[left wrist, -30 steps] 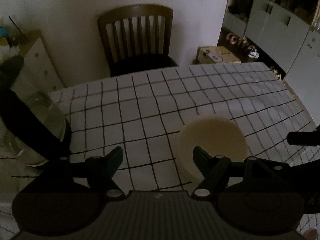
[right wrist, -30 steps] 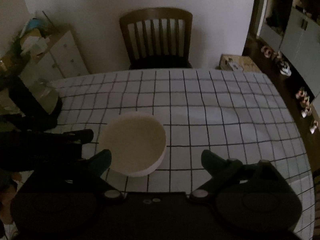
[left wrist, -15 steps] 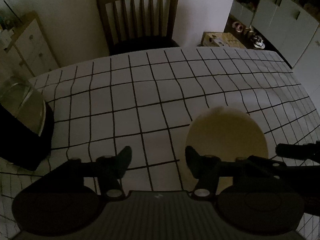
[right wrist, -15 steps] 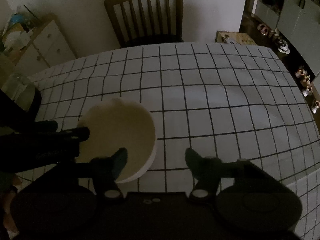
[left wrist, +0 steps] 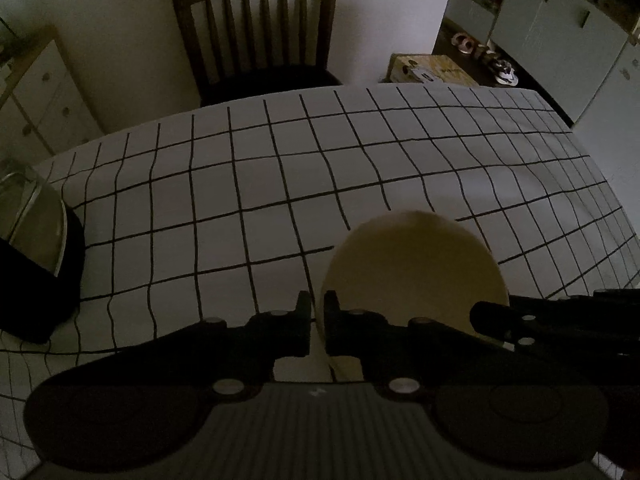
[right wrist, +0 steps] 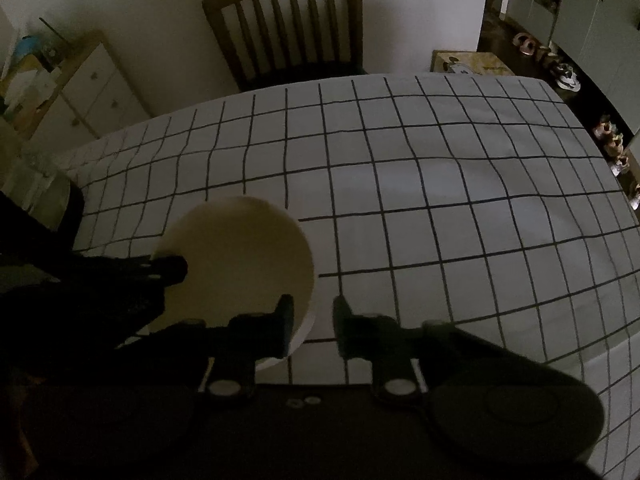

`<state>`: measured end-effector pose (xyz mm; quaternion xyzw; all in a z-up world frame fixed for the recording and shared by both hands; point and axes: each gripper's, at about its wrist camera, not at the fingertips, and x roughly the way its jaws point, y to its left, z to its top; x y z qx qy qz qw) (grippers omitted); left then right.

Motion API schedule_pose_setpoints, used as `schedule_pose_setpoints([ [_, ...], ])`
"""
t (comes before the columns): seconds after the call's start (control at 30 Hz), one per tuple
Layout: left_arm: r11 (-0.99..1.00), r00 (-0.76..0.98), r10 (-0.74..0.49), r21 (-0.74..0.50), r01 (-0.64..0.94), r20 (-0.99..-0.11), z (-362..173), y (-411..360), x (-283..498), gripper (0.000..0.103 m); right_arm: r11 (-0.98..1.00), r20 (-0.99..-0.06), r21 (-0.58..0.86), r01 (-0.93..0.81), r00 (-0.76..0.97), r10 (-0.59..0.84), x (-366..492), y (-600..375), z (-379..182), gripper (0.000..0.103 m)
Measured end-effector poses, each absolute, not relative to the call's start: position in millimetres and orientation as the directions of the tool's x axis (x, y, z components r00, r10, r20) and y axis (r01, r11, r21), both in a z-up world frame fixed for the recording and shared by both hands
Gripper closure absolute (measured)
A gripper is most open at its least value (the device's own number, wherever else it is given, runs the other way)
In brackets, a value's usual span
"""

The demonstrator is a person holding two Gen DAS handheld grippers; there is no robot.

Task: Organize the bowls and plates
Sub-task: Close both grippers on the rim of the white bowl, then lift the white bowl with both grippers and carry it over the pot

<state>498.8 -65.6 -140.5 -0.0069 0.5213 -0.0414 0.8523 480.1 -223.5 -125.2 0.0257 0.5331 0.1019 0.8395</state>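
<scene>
Cream bowl [left wrist: 414, 276] sits on the checked worktop [left wrist: 280, 184], its near-left rim pinched by the left gripper [left wrist: 317, 320], while the right gripper [right wrist: 314, 320] straddles its right wall, fingers not yet closed.

Left wrist view: mounted behind the black two-finger left gripper [left wrist: 317, 312], looking forward and steeply down along its fingers onto the white tablecloth with black grid lines [left wrist: 248, 184]. Set close above the near table edge, left of the round cream bowl [left wrist: 412, 272]. Faces the dark wooden slat-back chair [left wrist: 260, 28] at the far side.

Right wrist view: mounted behind the black two-finger right gripper [right wrist: 313, 320], same forward-down heading, close above the near edge, right of the cream bowl [right wrist: 240, 256].

Shared between views: tablecloth [right wrist: 400, 184], bowl, chair [right wrist: 288, 20], white wall, low white drawer unit [left wrist: 36, 96] [right wrist: 88, 92] at left, grey cabinets at right. Opposite gripper visible at each frame's inner side.
</scene>
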Motion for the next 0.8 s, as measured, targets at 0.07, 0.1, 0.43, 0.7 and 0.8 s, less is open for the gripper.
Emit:
schedule_pose_setpoints([
  [0.07, 0.997, 0.451, -0.071, -0.047, 0.064, -0.89, -140.3, -66.1, 497.4, 0.099, 0.976, -0.888, 0.157, -0.147, 0.412, 0.205, 478.1, -221.3, -123.5, 0.092],
  [0.1, 0.997, 0.449, -0.069, -0.044, 0.064, -0.891, -140.3, -66.3, 496.5, 0.099, 0.978, -0.889, 0.151, -0.146, 0.412, 0.199, 477.2, -219.9, -122.9, 0.092],
  [0.43, 0.996, 0.45, -0.075, -0.046, 0.075, -0.89, -130.1, -65.6, 473.5, 0.099, 0.978, -0.887, 0.157, -0.137, 0.415, 0.201, 462.1, -219.1, -115.4, 0.093],
  [0.7, 0.994, 0.462, -0.089, -0.049, 0.098, -0.883, -108.3, -68.6, 444.4, 0.099, 0.982, -0.892, 0.149, -0.118, 0.414, 0.185, 440.8, -221.8, -98.9, 0.095],
  [0.8, 0.993, 0.459, -0.096, -0.054, 0.103, -0.884, -97.9, -68.1, 433.3, 0.099, 0.979, -0.888, 0.168, -0.113, 0.414, 0.2, 429.5, -224.2, -89.9, 0.094],
])
